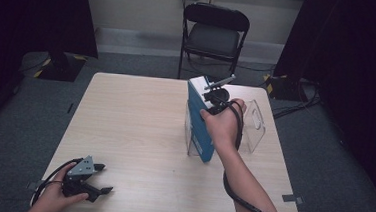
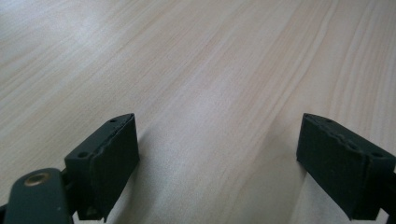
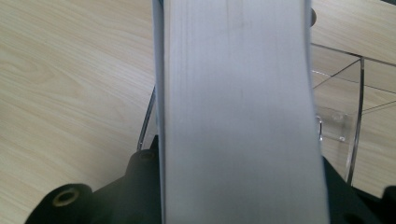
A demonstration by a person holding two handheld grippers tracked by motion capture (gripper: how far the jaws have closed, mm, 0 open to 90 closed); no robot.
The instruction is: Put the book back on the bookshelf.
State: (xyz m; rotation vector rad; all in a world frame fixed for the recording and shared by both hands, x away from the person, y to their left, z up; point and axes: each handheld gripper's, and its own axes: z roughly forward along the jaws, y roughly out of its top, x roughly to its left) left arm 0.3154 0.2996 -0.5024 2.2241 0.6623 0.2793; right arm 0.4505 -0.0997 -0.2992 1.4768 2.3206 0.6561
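Thick book gripped on edge at a clear holder

The left gripper (image 1: 101, 178) rests at the table's (image 1: 134, 132) near left corner, jaws wide apart and empty. Well to its right, the right gripper (image 1: 215, 100) clamps a blue-covered book (image 1: 201, 122), upright within the clear acrylic stand (image 1: 255, 125).

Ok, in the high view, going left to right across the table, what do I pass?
Left gripper resting open near the table's front left corner → blue book held upright in the right gripper → clear acrylic stand.
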